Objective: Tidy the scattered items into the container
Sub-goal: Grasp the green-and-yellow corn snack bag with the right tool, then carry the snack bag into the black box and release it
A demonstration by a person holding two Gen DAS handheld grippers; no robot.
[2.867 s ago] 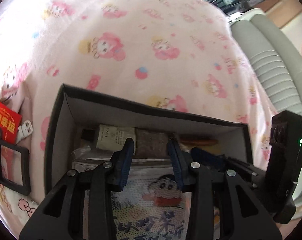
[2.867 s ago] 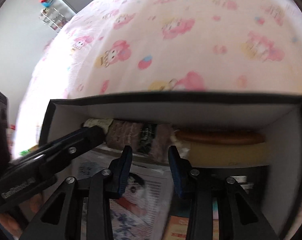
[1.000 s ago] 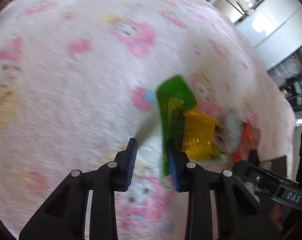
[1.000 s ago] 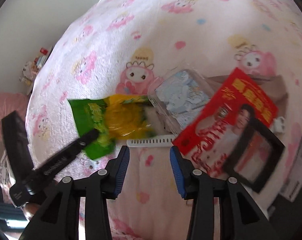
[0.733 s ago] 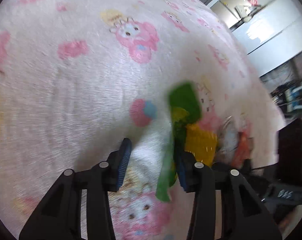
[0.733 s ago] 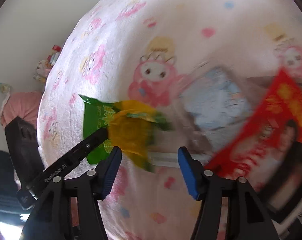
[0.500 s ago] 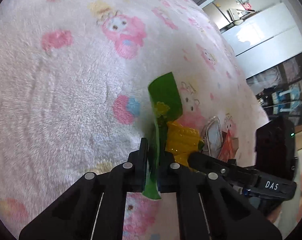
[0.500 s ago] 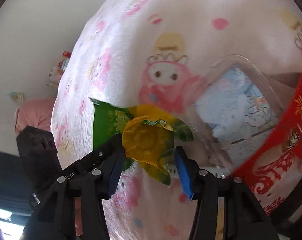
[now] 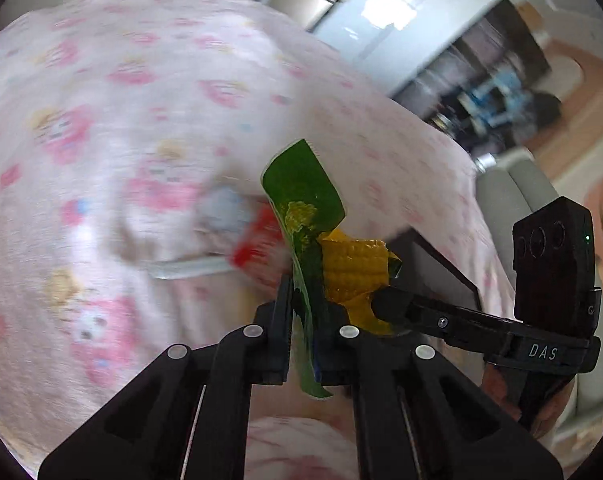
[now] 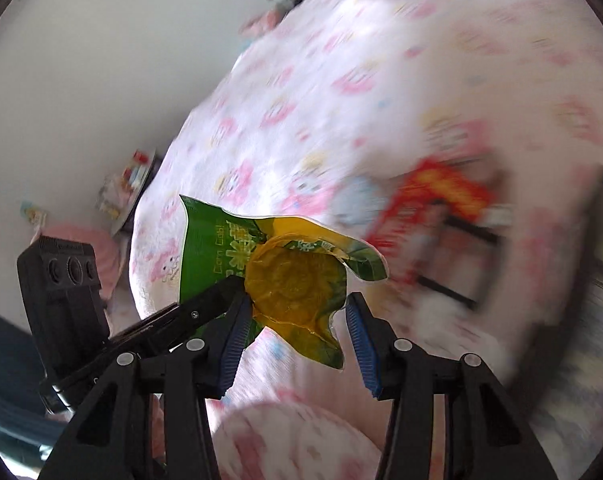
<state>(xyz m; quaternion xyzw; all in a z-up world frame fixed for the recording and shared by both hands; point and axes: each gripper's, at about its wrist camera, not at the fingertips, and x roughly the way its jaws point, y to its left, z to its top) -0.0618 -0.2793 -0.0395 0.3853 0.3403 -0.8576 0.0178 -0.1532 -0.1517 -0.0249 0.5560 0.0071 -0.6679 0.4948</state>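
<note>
A green and yellow corn packet (image 9: 353, 268) hangs above the pink cartoon blanket (image 9: 101, 120). My left gripper (image 9: 305, 296) is shut on its flat green edge. My right gripper (image 10: 295, 320) holds the bulging yellow corn end (image 10: 297, 280) between its blue pads, which sit against both sides; one of its fingers (image 9: 401, 308) reaches in from the right in the left wrist view. The black box (image 9: 433, 272) shows behind the packet, its inside hidden. In the right wrist view the left gripper (image 10: 233, 284) comes in from the left.
On the blanket lie a red packet (image 10: 433, 188), a clear case with blue print (image 10: 357, 196), a black square frame (image 10: 457, 248) and a white comb (image 9: 189, 268), all blurred. A grey sofa (image 9: 517, 200) stands beyond the bed's edge.
The left gripper shut on the packet's green edge and the right gripper's pads came around the corn end. Both grippers then rose with the packet, off the blanket.
</note>
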